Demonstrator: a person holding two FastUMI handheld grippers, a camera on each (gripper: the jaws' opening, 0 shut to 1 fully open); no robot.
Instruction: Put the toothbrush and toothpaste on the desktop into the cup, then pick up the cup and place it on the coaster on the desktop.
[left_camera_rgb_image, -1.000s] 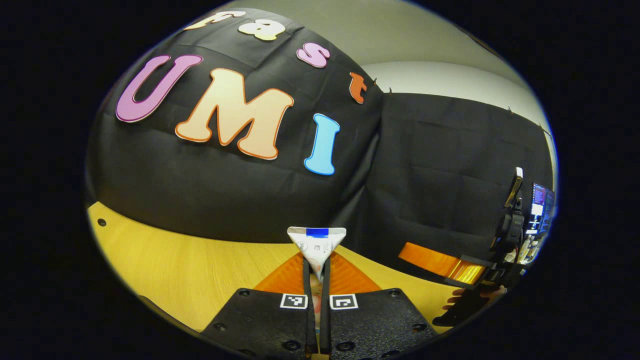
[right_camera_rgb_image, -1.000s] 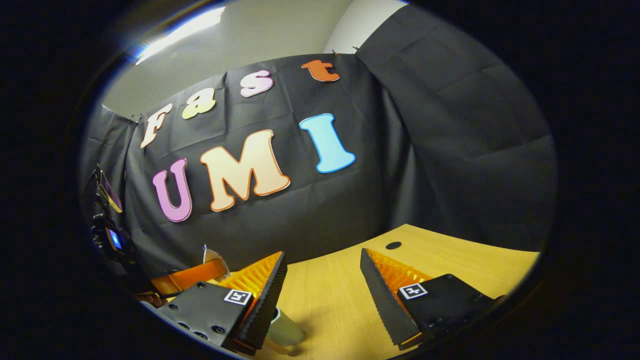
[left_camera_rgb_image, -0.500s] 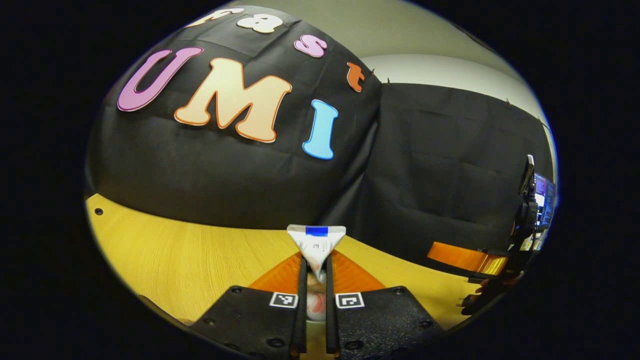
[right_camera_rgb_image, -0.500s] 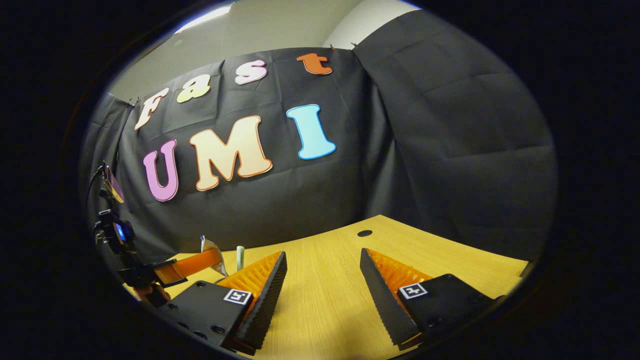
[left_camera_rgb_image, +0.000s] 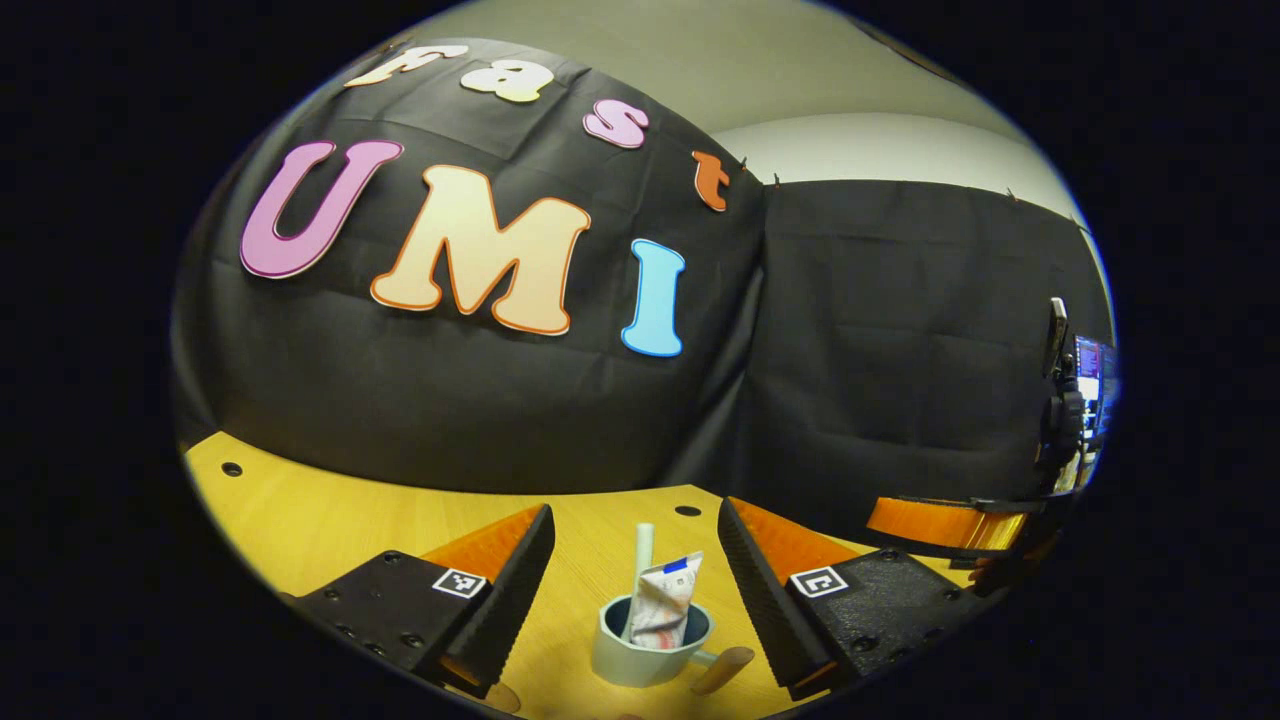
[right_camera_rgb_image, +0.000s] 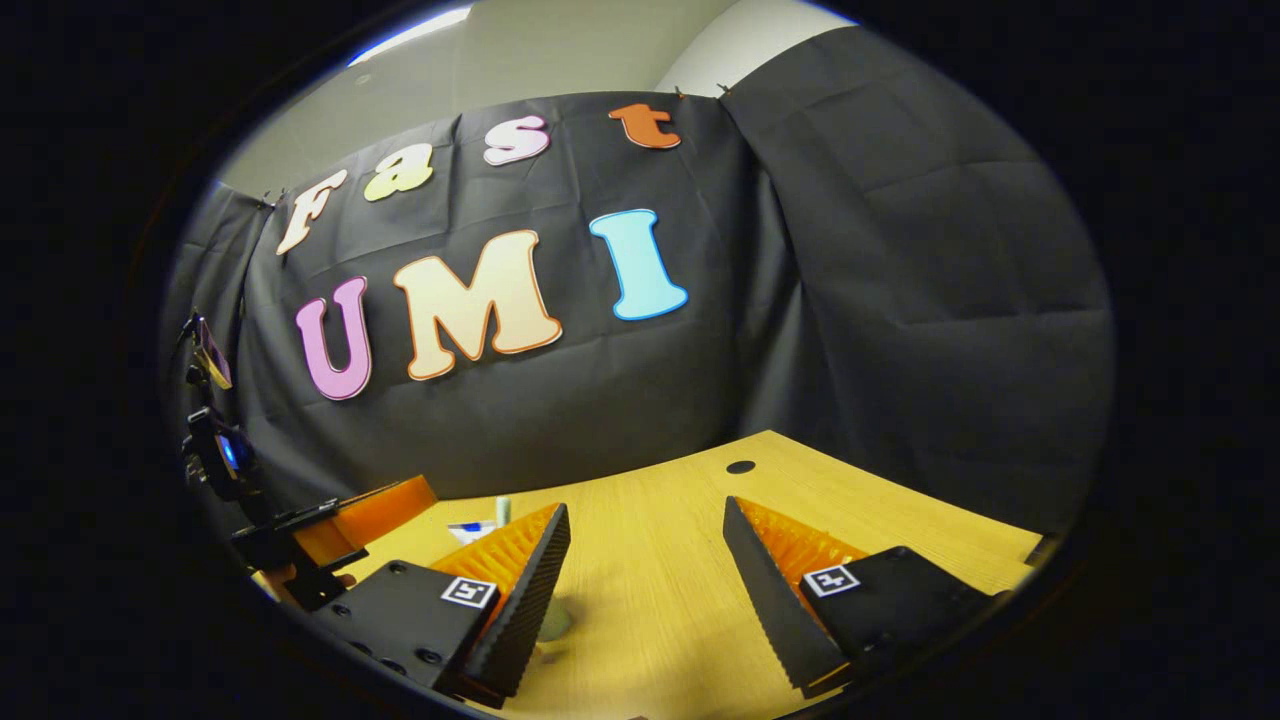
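Note:
In the left gripper view a pale grey cup (left_camera_rgb_image: 640, 655) with a wooden handle stands on the yellow desk (left_camera_rgb_image: 320, 510). A white toothpaste tube (left_camera_rgb_image: 663, 602) and a pale toothbrush handle (left_camera_rgb_image: 643, 555) stand inside it. My left gripper (left_camera_rgb_image: 635, 510) is open, with its fingers on either side of the cup and apart from it. My right gripper (right_camera_rgb_image: 645, 507) is open over bare desk (right_camera_rgb_image: 680, 570) with nothing between its fingers. In the right gripper view the toothpaste top (right_camera_rgb_image: 470, 526) and toothbrush tip (right_camera_rgb_image: 503, 510) peek over the left finger, and the cup base (right_camera_rgb_image: 553, 622) shows below it.
The other gripper's orange finger (left_camera_rgb_image: 940, 522) juts in from the right in the left gripper view, and the left gripper (right_camera_rgb_image: 340, 520) shows at the left in the right gripper view. A cable hole (right_camera_rgb_image: 740, 467) sits near the desk's far edge. A brown rounded thing (left_camera_rgb_image: 497, 697) lies at the bottom edge.
My left gripper has opened and let go of the toothpaste, which now stands in the cup, and has drawn back from it. The right gripper stayed open and barely moved.

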